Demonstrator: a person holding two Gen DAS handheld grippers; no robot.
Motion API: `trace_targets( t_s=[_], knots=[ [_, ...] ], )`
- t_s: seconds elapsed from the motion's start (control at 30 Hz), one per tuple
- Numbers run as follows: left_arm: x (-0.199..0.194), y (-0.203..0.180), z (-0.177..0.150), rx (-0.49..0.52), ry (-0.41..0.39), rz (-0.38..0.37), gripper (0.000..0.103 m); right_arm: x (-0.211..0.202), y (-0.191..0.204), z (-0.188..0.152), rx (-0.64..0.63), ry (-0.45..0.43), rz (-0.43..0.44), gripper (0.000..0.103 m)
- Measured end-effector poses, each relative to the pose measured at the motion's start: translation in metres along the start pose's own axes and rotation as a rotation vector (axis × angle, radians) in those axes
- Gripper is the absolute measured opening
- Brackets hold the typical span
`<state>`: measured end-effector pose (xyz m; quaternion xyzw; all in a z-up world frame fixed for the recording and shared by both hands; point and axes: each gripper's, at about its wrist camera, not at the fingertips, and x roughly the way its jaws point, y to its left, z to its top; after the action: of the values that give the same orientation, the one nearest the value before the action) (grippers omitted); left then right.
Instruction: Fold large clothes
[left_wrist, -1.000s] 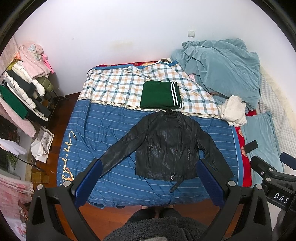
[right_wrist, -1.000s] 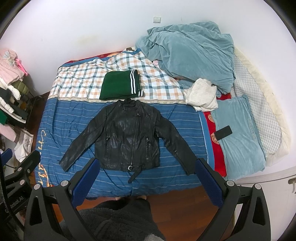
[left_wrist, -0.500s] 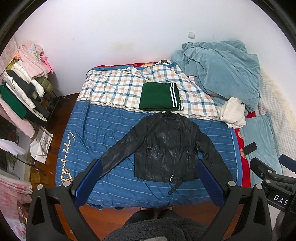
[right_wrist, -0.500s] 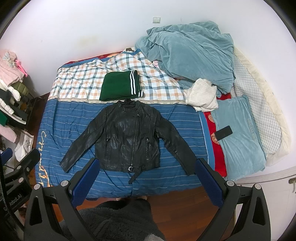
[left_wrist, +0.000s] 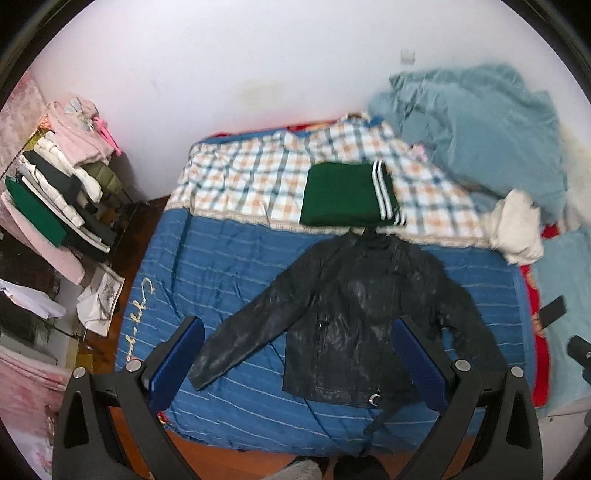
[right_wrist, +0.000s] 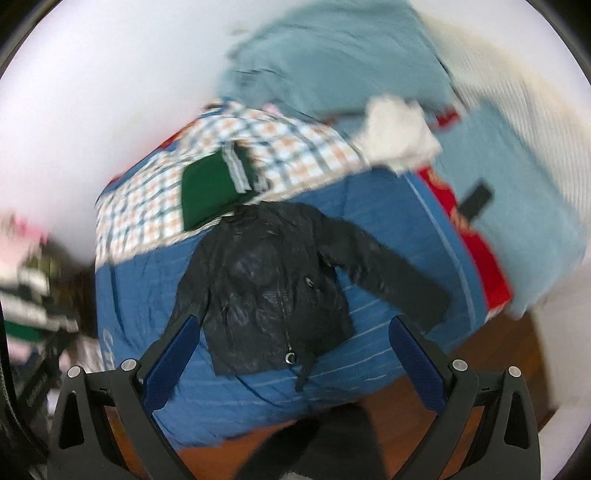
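Note:
A black leather jacket lies flat, front up, sleeves spread, on the blue striped bed cover; it also shows in the blurred right wrist view. A folded green garment with white stripes lies just beyond its collar, and shows in the right wrist view too. My left gripper is open and empty, above the jacket's left sleeve and hem. My right gripper is open and empty, above the jacket's hem, tilted.
A crumpled teal blanket and a white garment lie at the bed's back right. A black phone rests on a teal pillow. A rack of hanging clothes stands left. Wooden floor borders the bed's near edge.
Both grippers have moved toward the bed. The right wrist view has rolled and swung sharply, now blurred. The jacket has not moved.

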<state>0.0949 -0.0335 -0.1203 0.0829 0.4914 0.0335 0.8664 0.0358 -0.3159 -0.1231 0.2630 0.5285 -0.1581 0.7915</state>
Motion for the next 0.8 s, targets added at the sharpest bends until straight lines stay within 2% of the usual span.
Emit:
trace_targets(
  t_s=[0.03, 0.1, 0.17, 0.2, 0.4, 0.5, 0.6, 0.67, 0.77, 0.8],
  knots=[
    [0.020, -0.009, -0.006, 0.003, 0.013, 0.007, 0.103, 0.026, -0.021, 0.000, 0.052, 0.004, -0.009, 0.101],
    [0.061, -0.028, -0.019, 0.013, 0.044, 0.032, 0.103, 0.073, -0.059, -0.002, 0.143, 0.024, -0.011, 0.089],
    [0.109, -0.051, -0.036, 0.026, 0.079, 0.057, 0.103, 0.121, -0.101, -0.010, 0.235, 0.054, -0.014, 0.068],
    [0.125, -0.058, -0.044, 0.032, 0.091, 0.071, 0.103, 0.147, -0.128, -0.016, 0.293, 0.073, -0.005, 0.065],
    [0.248, -0.105, -0.096, 0.089, 0.200, 0.141, 0.103, 0.265, -0.288, -0.057, 0.610, 0.110, -0.064, 0.067],
    [0.304, -0.128, -0.119, 0.140, 0.248, 0.184, 0.103, 0.314, -0.353, -0.071, 0.721, 0.113, -0.102, 0.070],
    [0.344, -0.144, -0.136, 0.165, 0.284, 0.197, 0.103, 0.361, -0.396, -0.077, 0.756, 0.145, -0.141, 0.071],
    [0.364, -0.151, -0.145, 0.181, 0.307, 0.199, 0.103, 0.392, -0.409, -0.080, 0.754, 0.178, -0.108, 0.071],
    [0.381, -0.163, -0.157, 0.214, 0.312, 0.202, 0.103, 0.430, -0.413, -0.080, 0.716, 0.223, -0.065, 0.070],
    [0.385, -0.168, -0.158, 0.220, 0.303, 0.205, 0.103, 0.432, -0.407, -0.078, 0.695, 0.216, -0.087, 0.064]
  ],
)
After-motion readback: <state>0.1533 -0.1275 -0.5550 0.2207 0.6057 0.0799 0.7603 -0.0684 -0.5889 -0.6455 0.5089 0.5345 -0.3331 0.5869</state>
